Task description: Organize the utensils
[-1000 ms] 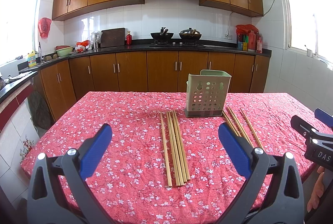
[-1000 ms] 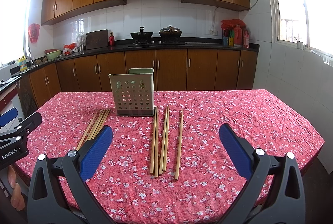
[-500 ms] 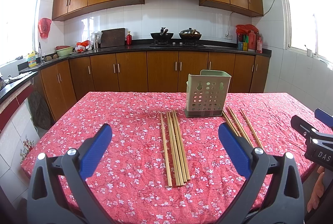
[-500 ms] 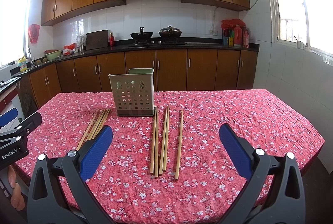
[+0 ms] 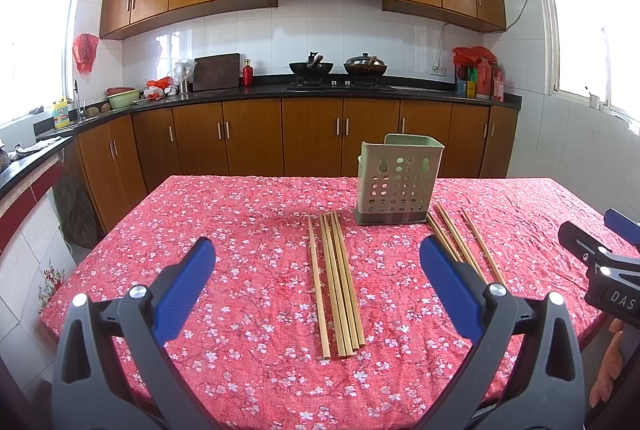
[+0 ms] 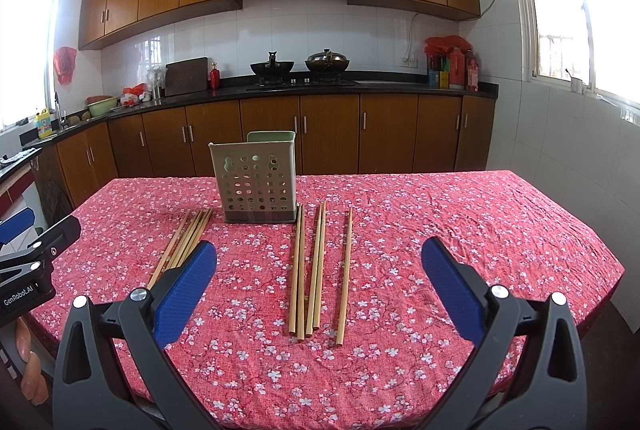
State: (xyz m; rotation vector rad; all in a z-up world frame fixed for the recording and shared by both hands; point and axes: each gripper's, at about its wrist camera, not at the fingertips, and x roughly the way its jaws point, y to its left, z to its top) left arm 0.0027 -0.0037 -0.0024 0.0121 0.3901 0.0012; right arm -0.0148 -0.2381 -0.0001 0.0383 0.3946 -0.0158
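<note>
Nothing had shifted since the earlier frames: left gripper (image 5: 316, 270) and right gripper (image 6: 318, 270) both hung above the near table edge, fingers spread wide and holding nothing, probably staged for a first pick. Each faced its own bundle on the red flowered tablecloth (image 6: 460, 214), chopsticks on the left (image 5: 335, 278) and chopsticks on the right (image 6: 316, 270), laid lengthwise toward the grippers. Between the bundles at the far end stood the holed green holder (image 6: 256, 186), upright, mouth up, likely where they belonged.
</note>
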